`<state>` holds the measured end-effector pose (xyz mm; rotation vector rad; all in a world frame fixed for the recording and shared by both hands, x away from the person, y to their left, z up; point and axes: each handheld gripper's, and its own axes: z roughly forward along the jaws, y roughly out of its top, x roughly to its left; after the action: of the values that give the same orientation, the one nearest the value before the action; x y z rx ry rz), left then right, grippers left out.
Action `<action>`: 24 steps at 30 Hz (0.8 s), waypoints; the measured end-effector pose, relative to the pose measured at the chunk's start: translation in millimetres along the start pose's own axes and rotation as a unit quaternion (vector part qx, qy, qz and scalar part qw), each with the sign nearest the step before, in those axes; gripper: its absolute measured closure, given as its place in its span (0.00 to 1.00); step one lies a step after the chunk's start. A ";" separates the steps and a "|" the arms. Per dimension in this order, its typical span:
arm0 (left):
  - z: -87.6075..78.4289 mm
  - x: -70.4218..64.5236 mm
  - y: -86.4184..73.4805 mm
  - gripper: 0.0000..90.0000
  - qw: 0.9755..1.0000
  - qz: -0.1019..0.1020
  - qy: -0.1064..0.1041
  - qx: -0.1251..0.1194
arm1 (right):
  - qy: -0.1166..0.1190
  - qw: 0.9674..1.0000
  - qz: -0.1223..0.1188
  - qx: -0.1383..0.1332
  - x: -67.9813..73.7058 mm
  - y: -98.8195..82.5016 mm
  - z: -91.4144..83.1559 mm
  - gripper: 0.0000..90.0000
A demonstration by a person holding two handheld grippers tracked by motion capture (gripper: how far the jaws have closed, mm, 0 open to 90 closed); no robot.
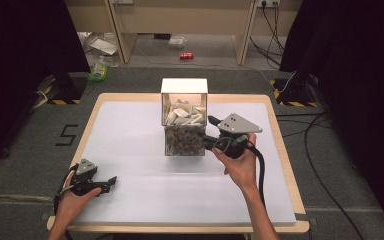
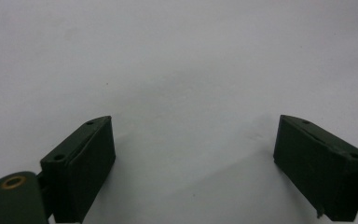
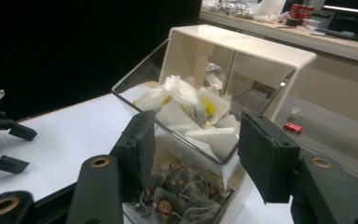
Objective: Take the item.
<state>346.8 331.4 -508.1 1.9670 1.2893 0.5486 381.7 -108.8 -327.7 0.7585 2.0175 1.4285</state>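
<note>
High view: right gripper [image 1: 211,131] at clear sachet dispenser [image 1: 184,123] mid-table, jaws part-open astride its tilted bin edge, gripping nothing, likely lining up to pick sachet. Left gripper [image 1: 106,181] idle near table's front-left corner, jaws wide, empty.

Clear box [image 1: 184,125] blocks table centre; white mat [image 1: 130,165] around lies open.
</note>
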 end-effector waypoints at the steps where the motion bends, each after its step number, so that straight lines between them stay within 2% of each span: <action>1: 0.0 0.0 0.0 0.13 1.000 0.000 0.000 0.000 | 0.002 1.000 -0.005 0.001 0.8 1.4 2.6 0.53; 10: 0.0 0.0 0.0 0.13 1.000 0.000 0.000 0.000 | 0.010 1.000 -0.013 0.005 5.4 12.6 19.4 0.53; 24: 0.0 0.1 0.0 0.13 1.000 0.000 -0.001 0.000 | 0.017 0.999 -0.025 0.035 7.6 26.5 55.1 0.53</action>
<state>346.8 331.5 -508.1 1.9665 1.2894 0.5471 419.1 -60.6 -319.1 0.7119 2.1069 1.3582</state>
